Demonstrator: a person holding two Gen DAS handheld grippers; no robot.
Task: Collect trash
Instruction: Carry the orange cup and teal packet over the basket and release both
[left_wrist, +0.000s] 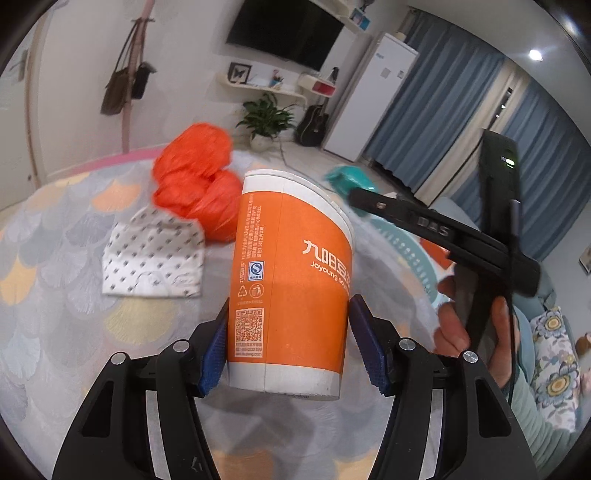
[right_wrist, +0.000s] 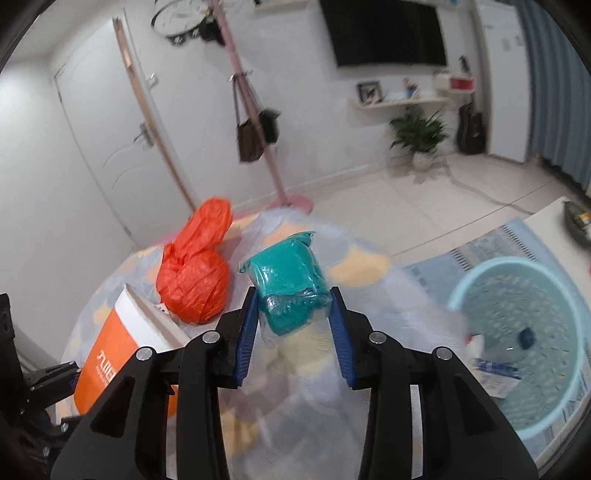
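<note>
left wrist: close, tilted down over table, facing TV wall | right wrist: same tilt, same wall; shared: orange cup, orange bag

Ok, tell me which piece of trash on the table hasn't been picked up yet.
The orange plastic bag: it lies loose on the table, while the left tool holds the orange cup and the right tool holds the teal packet.

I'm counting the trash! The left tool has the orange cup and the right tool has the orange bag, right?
Not quite. The right tool holds the teal packet, as the right wrist view shows. The orange bag lies on the table. The left tool does have the orange cup.
</note>
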